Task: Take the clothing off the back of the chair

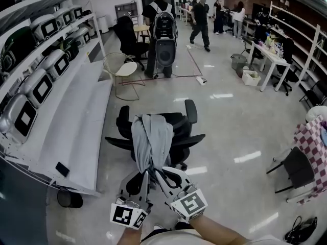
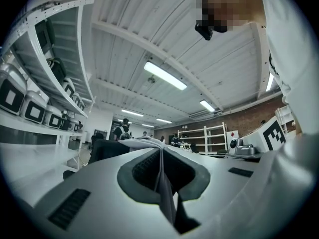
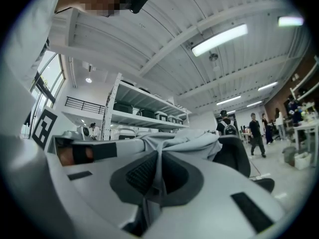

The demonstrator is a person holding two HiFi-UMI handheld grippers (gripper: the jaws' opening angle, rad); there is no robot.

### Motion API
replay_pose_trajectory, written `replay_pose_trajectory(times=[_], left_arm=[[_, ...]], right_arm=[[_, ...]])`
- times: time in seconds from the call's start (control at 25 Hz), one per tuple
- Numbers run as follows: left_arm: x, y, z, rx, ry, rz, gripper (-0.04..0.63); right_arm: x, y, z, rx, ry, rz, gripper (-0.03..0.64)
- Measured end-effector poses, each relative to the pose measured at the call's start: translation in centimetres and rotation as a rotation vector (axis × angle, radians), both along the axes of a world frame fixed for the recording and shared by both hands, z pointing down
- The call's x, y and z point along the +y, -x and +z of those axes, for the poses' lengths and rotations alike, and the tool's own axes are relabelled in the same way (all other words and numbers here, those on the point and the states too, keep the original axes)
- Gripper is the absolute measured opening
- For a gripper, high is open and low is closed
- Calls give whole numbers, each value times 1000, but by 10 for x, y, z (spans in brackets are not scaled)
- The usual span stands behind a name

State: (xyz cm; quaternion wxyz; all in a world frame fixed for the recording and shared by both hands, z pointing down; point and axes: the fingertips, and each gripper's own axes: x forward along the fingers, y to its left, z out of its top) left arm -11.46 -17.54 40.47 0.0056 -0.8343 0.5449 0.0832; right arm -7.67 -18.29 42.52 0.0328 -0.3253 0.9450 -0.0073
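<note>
A grey garment (image 1: 151, 141) hangs over the back of a black office chair (image 1: 176, 129) in the middle of the head view, its near end bunched and pulled toward me. My left gripper (image 1: 147, 173) is shut on that near end, and my right gripper (image 1: 159, 173) is shut on it just beside. In the left gripper view the grey garment (image 2: 160, 176) is pinched between the closed jaws. The right gripper view shows the grey garment (image 3: 172, 146) running from the closed jaws to the chair back (image 3: 233, 154).
White shelving (image 1: 76, 121) with several grey cases lines the left side. A wire-frame chair (image 1: 121, 70) stands beyond the office chair. People walk at the far end of the room. A checked cloth (image 1: 312, 147) hangs at the right, near desks (image 1: 268, 55).
</note>
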Motion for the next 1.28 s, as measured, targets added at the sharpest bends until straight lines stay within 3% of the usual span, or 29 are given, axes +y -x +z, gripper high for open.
replay_pose_trajectory(times=[0.52,1.08,1.28], left_arm=[[37,16,2,42,-12,95,20],[82,29,-7,82,-39,157,20],[94,32,-15,106,-48,142,20]], right_arm=[[40,13,-4,28,-19,100,25],[89,27,-16,22,-48,140,25],[101,29,-24,3,-38,117,26]])
